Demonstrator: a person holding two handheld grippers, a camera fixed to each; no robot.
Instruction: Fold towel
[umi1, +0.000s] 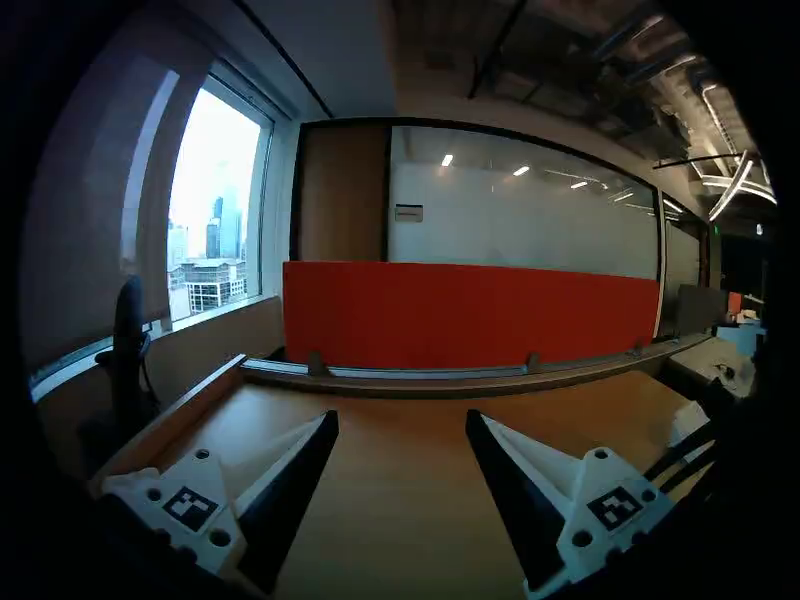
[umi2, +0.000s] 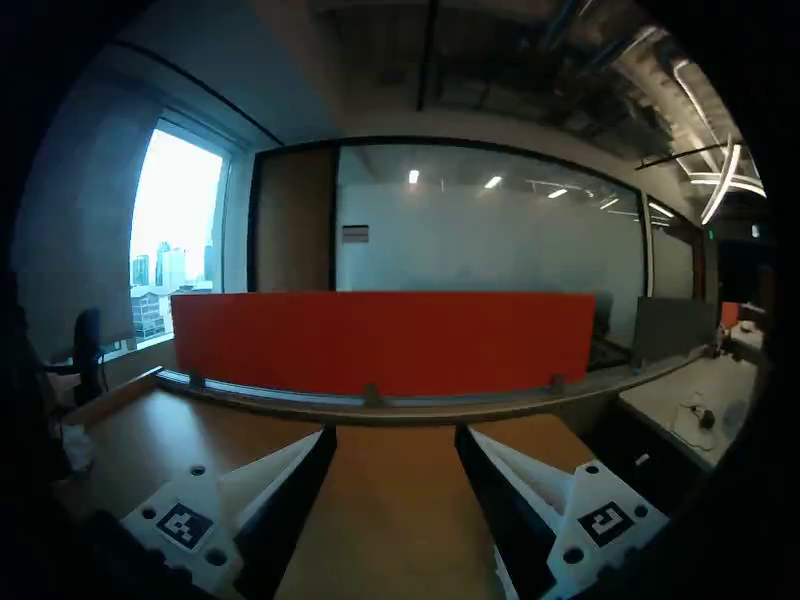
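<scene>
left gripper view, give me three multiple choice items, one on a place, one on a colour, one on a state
1. Where is the bright glass window, relative to the flat desk divider panel? A left B right C below
2. The panel's colour? A blue B orange-red C green
3. The left hand-held gripper is? A shut on a towel B open, empty C shut on a cup
A, window sits leftward; B, its face is orange-red; B, bare brown wooden desk shows between spread fingers.
</scene>
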